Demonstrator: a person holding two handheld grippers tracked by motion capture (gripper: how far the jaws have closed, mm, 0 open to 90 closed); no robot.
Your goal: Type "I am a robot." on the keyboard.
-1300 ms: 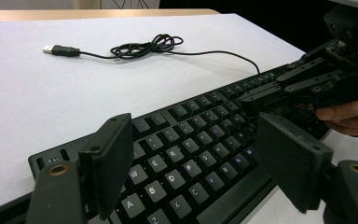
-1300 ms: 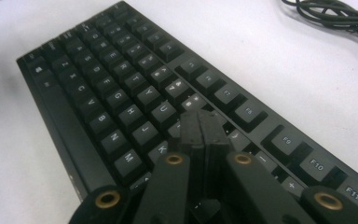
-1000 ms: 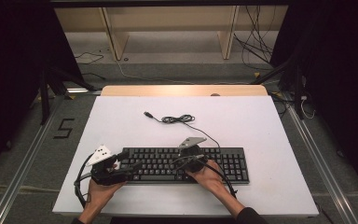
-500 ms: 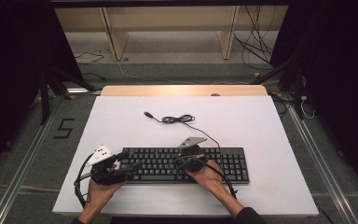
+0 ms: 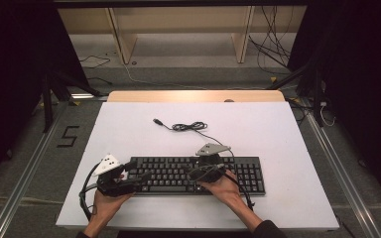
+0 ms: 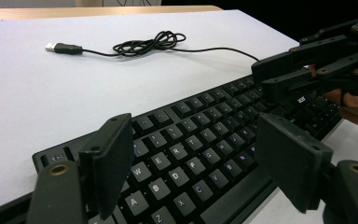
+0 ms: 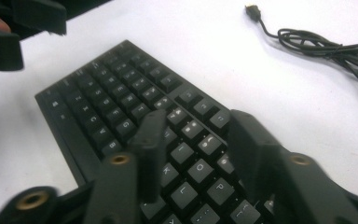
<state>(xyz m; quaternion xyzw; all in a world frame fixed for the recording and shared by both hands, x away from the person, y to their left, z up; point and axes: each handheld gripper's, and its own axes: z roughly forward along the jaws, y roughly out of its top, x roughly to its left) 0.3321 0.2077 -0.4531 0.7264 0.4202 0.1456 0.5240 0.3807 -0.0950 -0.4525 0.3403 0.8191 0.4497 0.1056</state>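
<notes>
A black keyboard (image 5: 193, 174) lies along the near side of the white table (image 5: 278, 144). Its thin cable runs back to a loose coil (image 5: 188, 127) and a USB plug (image 5: 157, 121). My left gripper (image 5: 131, 179) sits at the keyboard's left end, open, with its jaws apart above the letter keys (image 6: 198, 163). My right gripper (image 5: 192, 173) hovers over the middle keys and points left. Its jaws have just been opening and stand apart over the keys (image 7: 200, 144) with nothing between them. Each gripper faces the other across the keys (image 6: 266, 79) (image 7: 18, 28).
A wooden strip (image 5: 193, 95) borders the table's far edge. Beyond it are shelf legs and loose cables on the floor (image 5: 273, 54). Metal rails (image 5: 25, 168) run along both sides of the table.
</notes>
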